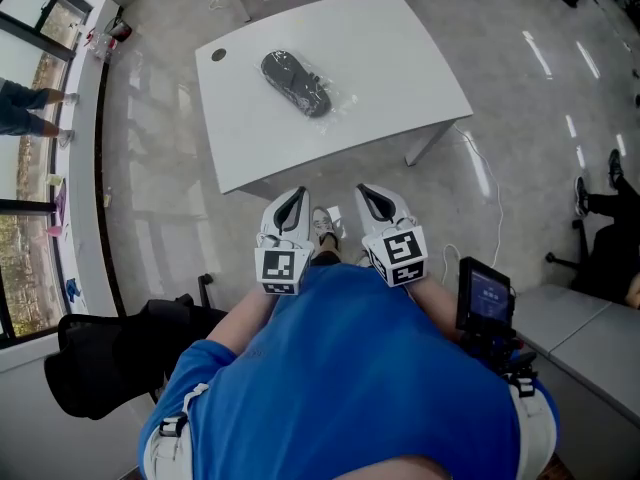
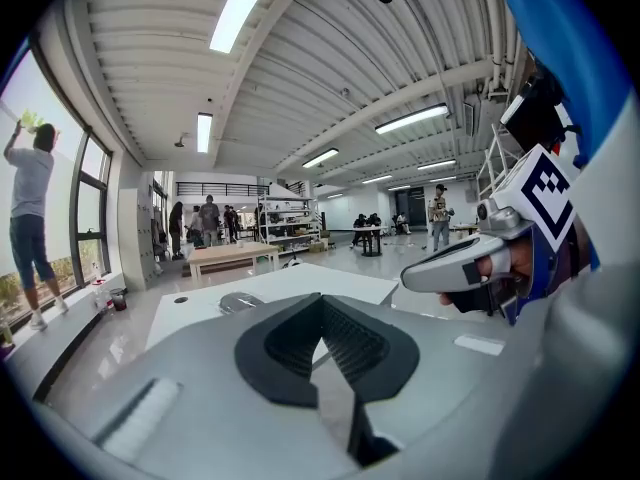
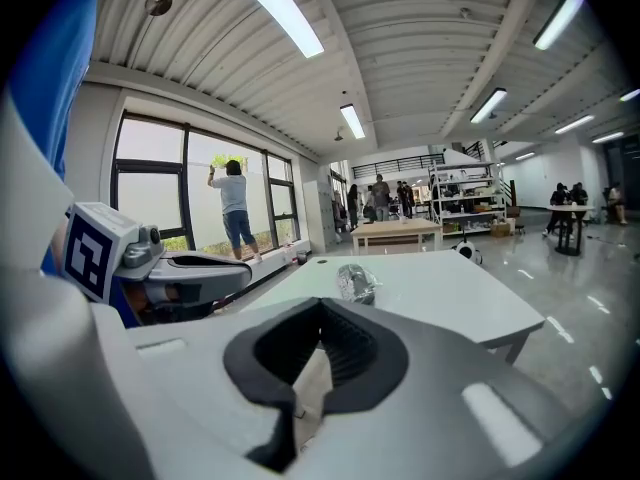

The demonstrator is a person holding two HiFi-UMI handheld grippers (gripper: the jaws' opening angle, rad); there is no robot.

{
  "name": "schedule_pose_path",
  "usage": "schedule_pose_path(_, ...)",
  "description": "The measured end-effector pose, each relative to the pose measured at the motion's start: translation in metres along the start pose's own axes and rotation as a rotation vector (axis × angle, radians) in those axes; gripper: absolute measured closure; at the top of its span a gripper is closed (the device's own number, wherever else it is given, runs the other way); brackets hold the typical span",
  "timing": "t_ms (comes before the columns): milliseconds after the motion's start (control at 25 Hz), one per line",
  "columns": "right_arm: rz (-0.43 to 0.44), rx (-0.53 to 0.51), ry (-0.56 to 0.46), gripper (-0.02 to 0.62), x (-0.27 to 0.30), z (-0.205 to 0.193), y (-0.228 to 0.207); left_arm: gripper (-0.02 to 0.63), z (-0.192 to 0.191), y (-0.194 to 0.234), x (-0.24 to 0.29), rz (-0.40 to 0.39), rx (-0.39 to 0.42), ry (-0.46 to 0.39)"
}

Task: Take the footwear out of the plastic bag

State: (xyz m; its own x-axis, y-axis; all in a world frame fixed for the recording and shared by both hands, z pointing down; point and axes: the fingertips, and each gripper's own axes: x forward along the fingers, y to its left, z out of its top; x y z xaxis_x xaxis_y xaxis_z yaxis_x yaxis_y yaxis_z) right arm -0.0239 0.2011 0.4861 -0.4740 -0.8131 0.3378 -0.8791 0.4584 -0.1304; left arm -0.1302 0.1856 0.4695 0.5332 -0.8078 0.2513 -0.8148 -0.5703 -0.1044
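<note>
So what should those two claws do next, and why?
Probably bring both forward to the table: the left gripper and right gripper are shut, empty and held short of its near edge, while the dark shoe lies in its clear plastic bag mid-table, untouched.

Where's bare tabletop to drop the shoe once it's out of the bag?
The table is bare from the plastic bag to its near edge, and from the bag to its right edge. Taken: the bagged footwear left of centre, the round hole at the far left corner.
</note>
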Motion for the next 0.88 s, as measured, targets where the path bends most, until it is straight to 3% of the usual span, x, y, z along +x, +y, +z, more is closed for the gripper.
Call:
schedule_pose_path(400, -0.021, 0.066, 0.078, 0.594, 0.085, 0.027, -0.025, 0.600, 0.020, 0.072, 0.066, -0.043, -0.021, -0.026)
schedule_pose_path(600, -0.065, 0.114, 0.113, 0.592, 0.144, 0.020, -0.047, 0.600, 0.003, 0.110, 0.108, -0.088, -0.011, -0.018)
schedule_pose_path(880, -0.112, 0.169, 0.180, 0.592, 0.165, 0.020, -0.058, 0.600, 0.005, 0.131, 0.120, -0.138, 0.003, 0.011)
